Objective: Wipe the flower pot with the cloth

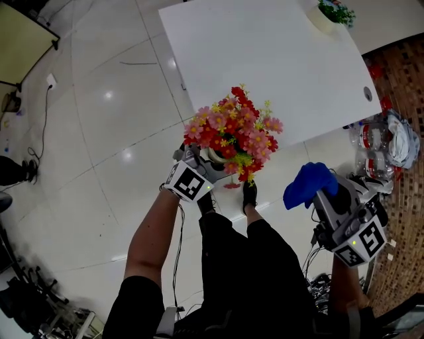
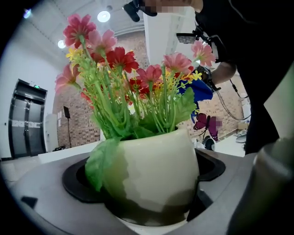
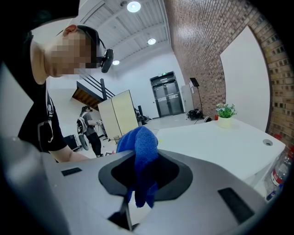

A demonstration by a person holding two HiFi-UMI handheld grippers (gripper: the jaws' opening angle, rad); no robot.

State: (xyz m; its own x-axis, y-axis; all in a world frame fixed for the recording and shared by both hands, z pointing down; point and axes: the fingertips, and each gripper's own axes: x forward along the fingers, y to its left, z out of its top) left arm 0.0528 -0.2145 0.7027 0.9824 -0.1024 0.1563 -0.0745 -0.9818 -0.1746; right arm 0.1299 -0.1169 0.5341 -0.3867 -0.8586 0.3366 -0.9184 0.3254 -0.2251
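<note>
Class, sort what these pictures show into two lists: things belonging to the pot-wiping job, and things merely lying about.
Job in hand: cream ceramic flower pot of red and pink flowers, gripped by the left gripper; fluffy blue cloth, clamped in the right gripper.
Lying about: white rectangular table; small green potted plant on its corner; clear plastic bottles on the floor.

A white rectangular table [image 1: 265,59] stands on a glossy pale tiled floor [image 1: 99,132], with a small green plant in a cream pot [image 1: 329,14] at its far corner and clear plastic bottles [image 1: 366,140] clustered near it on reddish brick-patterned flooring [image 1: 401,79].
</note>
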